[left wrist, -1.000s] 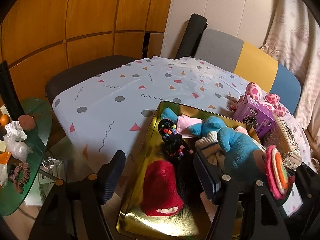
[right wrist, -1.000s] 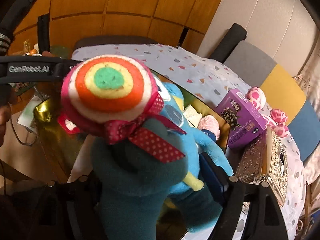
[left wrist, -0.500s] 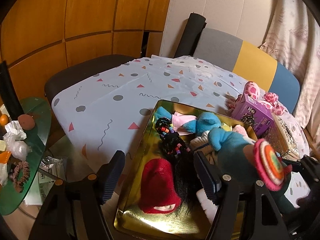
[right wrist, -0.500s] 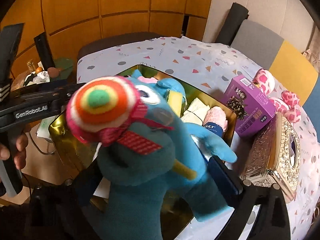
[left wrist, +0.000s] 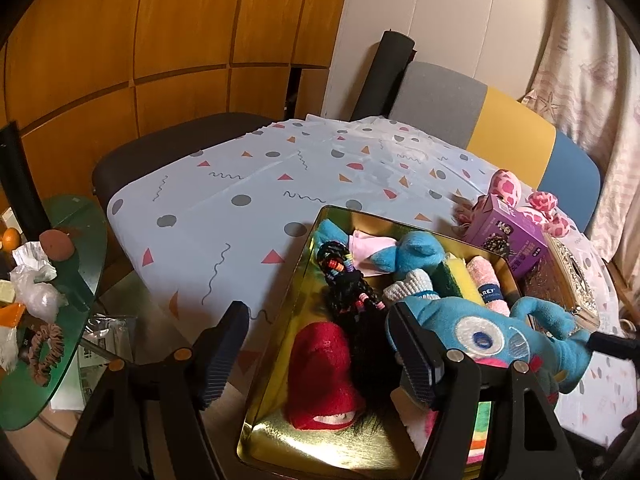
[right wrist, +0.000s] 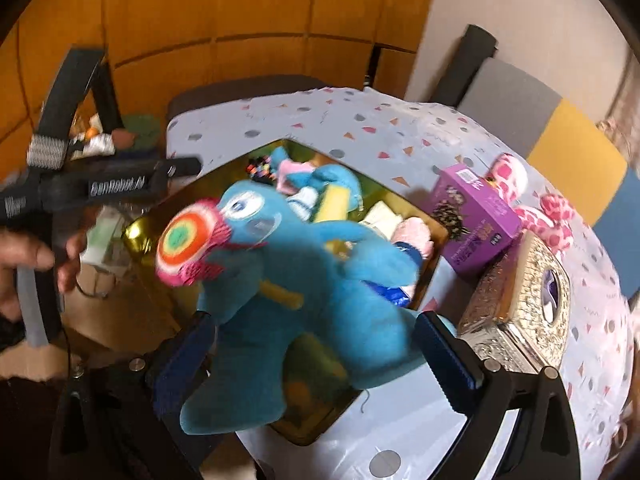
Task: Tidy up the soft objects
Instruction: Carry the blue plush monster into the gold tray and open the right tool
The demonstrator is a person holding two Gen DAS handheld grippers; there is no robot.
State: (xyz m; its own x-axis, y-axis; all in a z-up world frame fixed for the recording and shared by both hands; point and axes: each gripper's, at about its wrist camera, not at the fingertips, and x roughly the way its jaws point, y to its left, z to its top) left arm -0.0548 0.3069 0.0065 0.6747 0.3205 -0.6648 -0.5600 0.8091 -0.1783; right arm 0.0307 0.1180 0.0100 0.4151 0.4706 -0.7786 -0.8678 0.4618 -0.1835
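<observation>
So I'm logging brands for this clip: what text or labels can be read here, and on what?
"GenRobot.AI": on the left gripper's black body, in the right wrist view.
"AREY": partial, on the dark band around the pink rolled towel in the gold tin.
Purple box: printing too small and blurred to read.

Blue plush toy (one big eye), lying over gold tin, w/ rainbow lollipop

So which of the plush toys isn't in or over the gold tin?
The pink spotted plush on the tablecloth behind the purple box; the blue plush hangs over the gold tin.
</observation>
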